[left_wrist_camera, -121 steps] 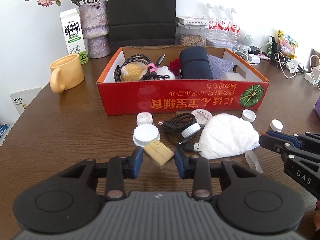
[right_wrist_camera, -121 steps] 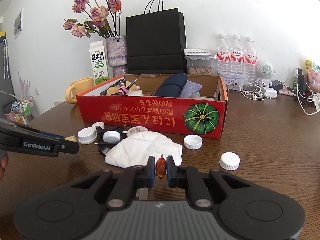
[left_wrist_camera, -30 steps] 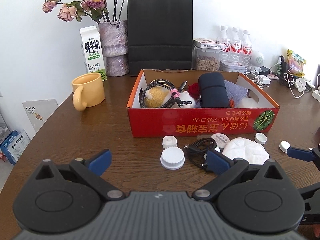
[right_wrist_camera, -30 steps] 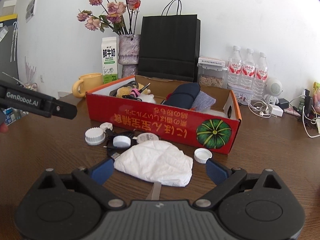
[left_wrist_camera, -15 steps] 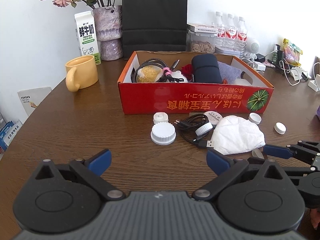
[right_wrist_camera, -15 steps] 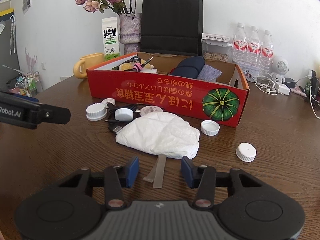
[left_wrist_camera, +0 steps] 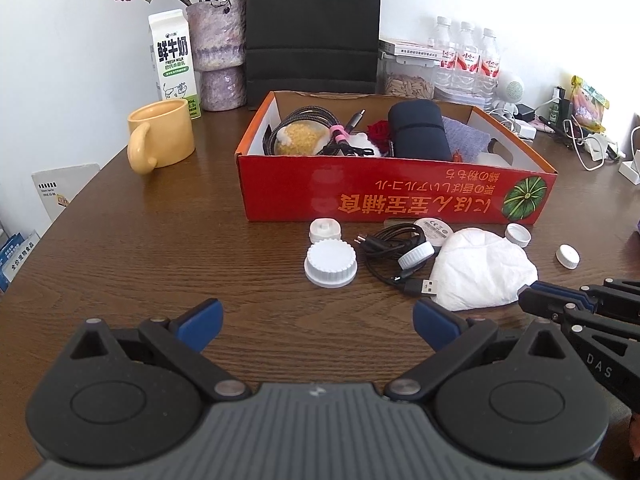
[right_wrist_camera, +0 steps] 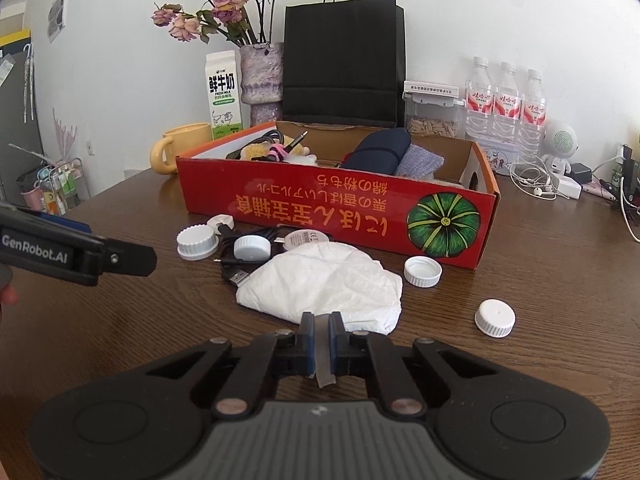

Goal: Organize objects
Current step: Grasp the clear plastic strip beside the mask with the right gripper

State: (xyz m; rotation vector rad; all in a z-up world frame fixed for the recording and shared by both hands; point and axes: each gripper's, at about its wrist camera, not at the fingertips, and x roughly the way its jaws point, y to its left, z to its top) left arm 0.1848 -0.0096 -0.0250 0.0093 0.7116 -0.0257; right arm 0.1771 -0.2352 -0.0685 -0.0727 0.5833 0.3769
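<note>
With jaws just closed, right gripper [right_wrist_camera: 320, 336] pinched a grey strip [right_wrist_camera: 323, 354] between its pads.
Left gripper [left_wrist_camera: 316, 318] hung with jaws wide, nothing between them. Just past the right jaws lay a white crumpled wipe [right_wrist_camera: 324, 282]; left of it a black cable [right_wrist_camera: 240, 256] and white caps [right_wrist_camera: 197, 243]; farther ahead the red box [right_wrist_camera: 340, 216] with items inside, on the table [right_wrist_camera: 540, 280].

Box [left_wrist_camera: 394, 204] sits mid tabletop [left_wrist_camera: 160, 264]; mug [left_wrist_camera: 160, 140] to its left, carton [left_wrist_camera: 173, 64] & vase [left_wrist_camera: 218, 52] behind mug, bag [left_wrist_camera: 312, 20] behind box, bottles [left_wrist_camera: 466, 56] at back right. In front of box: caps [left_wrist_camera: 330, 262], cable [left_wrist_camera: 390, 248], tissue [left_wrist_camera: 480, 272] to their right. In box: pouch [left_wrist_camera: 418, 130], cord [left_wrist_camera: 308, 118].
</note>
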